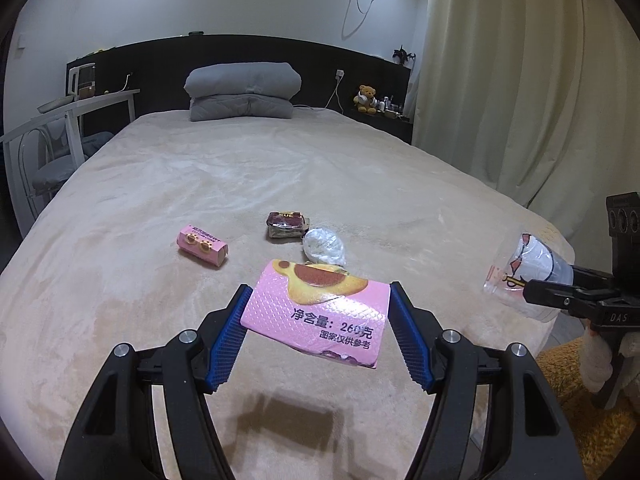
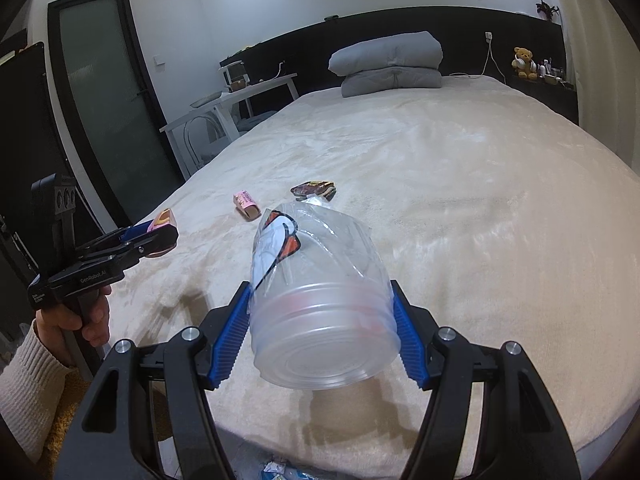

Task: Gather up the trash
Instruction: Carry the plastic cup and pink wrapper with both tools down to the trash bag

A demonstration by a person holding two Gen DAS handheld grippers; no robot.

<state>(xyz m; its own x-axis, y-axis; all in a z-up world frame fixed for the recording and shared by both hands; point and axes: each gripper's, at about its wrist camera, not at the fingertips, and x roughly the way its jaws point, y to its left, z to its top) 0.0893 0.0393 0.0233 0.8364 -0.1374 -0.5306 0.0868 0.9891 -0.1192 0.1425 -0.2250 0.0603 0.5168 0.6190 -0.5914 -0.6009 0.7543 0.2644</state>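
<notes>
A bedroom is shown, with a wide bed under a cream plush blanket (image 1: 280, 168), a black headboard and a folded grey quilt (image 1: 243, 92) at the far end.

Two pieces of trash are already lifted clear of the blanket. A flat pink snack packet with a yellow cartoon print (image 1: 320, 308) is clamped across its width between the blue pads of the left gripper (image 1: 318, 332); its shadow is cast on the blanket beneath. It is judged light and floppy, with a slick embossed film, so a grip across the middle, as here, is likely to keep it from sagging or sliding out. A clear plastic cup with a printed cartoon (image 2: 320, 304) is grasped near its base by the right gripper (image 2: 322, 332), lying on its side with the mouth pointing away. It is judged thin-walled, light and easily crushed; the ribbed band by the base is probably the stiffest place to pinch.

Outward from these, three items lie on the blanket. Seen from the left wrist, a crumpled clear plastic wrapper (image 1: 324, 246) rests at about 12 o'clock from the packet, a dark maroon foil pouch (image 1: 286, 225) just beyond it at 11 o'clock, touching or nearly so, and a small pink cardboard box (image 1: 203, 248) well apart at 10 o'clock. The box is judged stiff; the wrapper soft and springy.

No bin is visible, though some litter shows on the floor at the bed's foot (image 2: 280, 470).
</notes>
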